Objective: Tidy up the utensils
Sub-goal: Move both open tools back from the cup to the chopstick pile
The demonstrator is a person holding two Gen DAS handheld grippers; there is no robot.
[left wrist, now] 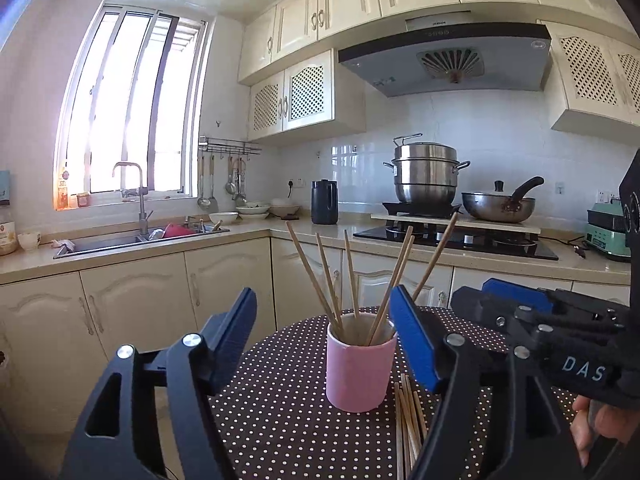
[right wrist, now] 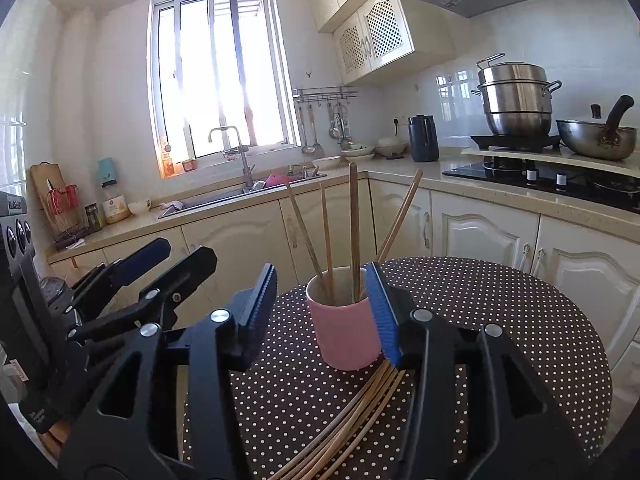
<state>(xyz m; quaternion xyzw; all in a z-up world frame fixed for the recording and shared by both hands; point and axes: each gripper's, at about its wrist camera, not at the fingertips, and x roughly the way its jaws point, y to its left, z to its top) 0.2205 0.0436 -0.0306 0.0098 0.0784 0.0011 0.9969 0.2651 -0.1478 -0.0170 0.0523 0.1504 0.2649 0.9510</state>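
Both grippers (left wrist: 324,340) (right wrist: 322,308) open, empty, near pink cup (left wrist: 358,364).

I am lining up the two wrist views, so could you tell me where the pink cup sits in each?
Left wrist: pink cup low centre, on the dotted tablecloth.
Right wrist: pink cup just below centre, beside the right-hand finger.
Shared landmark: steel steamer pot on the stove.

A small round table (right wrist: 500,320) wears a dark brown cloth with white dots. A pink cup (right wrist: 344,332) stands upright on it near the middle. Just beside the cup's base, a loose bundle of wooden chopsticks (right wrist: 360,412) lies flat on the cloth.
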